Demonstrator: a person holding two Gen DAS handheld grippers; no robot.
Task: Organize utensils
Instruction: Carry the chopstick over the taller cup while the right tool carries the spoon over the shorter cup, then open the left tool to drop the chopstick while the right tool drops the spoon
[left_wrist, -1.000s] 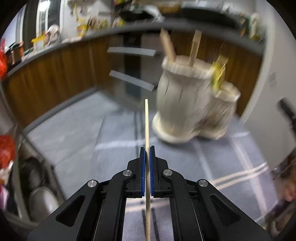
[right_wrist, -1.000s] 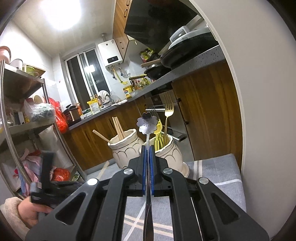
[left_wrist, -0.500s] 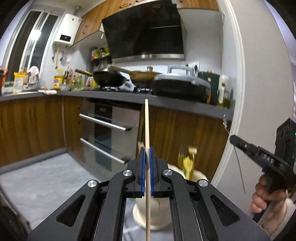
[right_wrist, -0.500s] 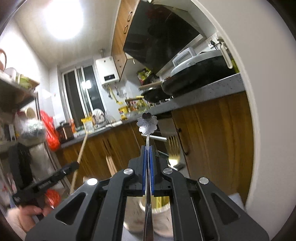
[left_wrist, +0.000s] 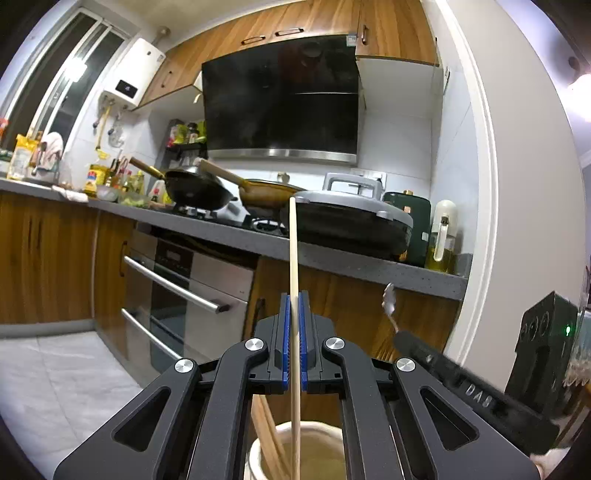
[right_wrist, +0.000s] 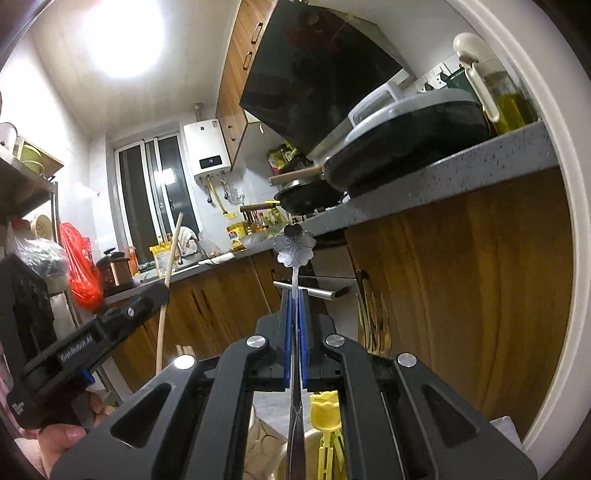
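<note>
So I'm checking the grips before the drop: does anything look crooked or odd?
Nothing stands out. The left gripper holds its chopstick upright over the cream holder; the right gripper holds the flower-ended spoon straight.

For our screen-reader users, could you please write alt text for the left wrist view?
The left claw grips an upright wooden chopstick above a cream holder already holding chopsticks. Beyond is a kitchen counter with pans.
</note>
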